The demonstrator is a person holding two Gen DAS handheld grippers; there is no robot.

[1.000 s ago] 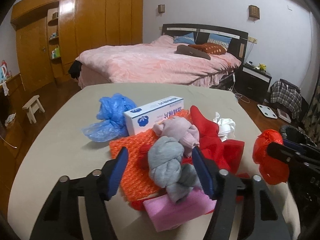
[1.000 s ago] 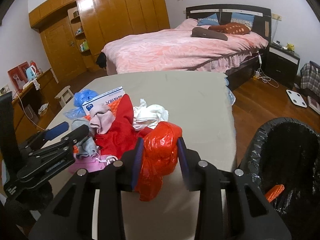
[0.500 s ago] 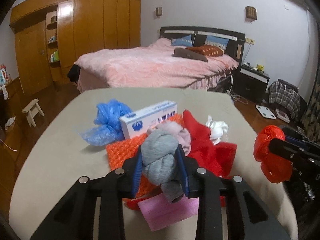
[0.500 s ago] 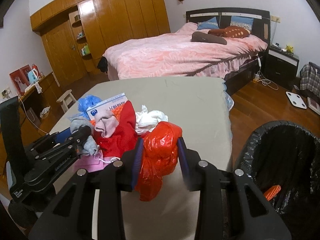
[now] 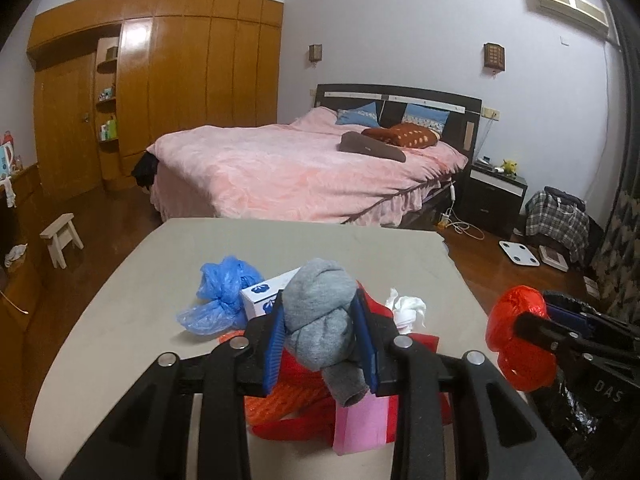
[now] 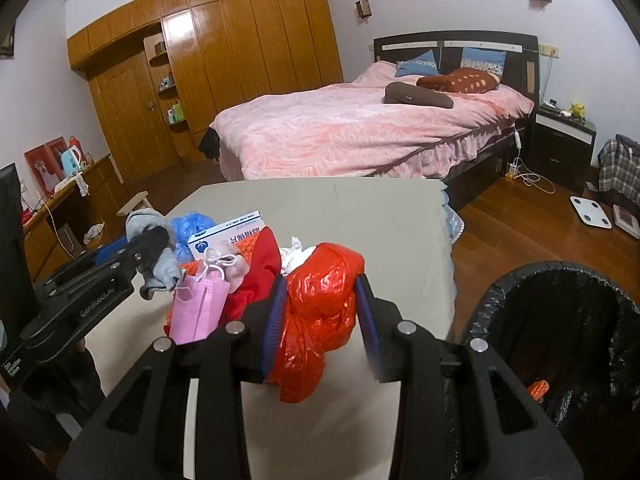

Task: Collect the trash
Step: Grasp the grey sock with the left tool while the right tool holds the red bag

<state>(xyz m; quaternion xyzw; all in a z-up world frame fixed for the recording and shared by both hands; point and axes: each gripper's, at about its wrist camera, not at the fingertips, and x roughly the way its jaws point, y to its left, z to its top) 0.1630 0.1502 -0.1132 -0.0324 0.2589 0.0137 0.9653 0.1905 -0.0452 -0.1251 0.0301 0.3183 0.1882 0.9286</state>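
From the left wrist camera we see the left gripper pinching a knotted grey fabric bundle between its blue pads, lifted clear of the beige tabletop. Beneath it lies the remaining pile: a crumpled blue plastic bag, a white carton with blue print, orange bubble wrap, a red cloth, a pink face mask and a white tissue wad.

Only the right wrist camera shows the black-lined rubbish bin standing on the wooden floor just past the table's right edge, with a small orange scrap inside. There the right gripper is clamped on a crumpled red plastic bag, held above the table near the bin.

A second ago the left jaws stood spread around the grey bundle as it lay on the pile; they have just been closing and now hold it, raised. The red bag was already gripped then and sits higher now.

The left gripper's frame hides much of the pile, and what looks like a pale pink cloth beside the mask is hard to identify.
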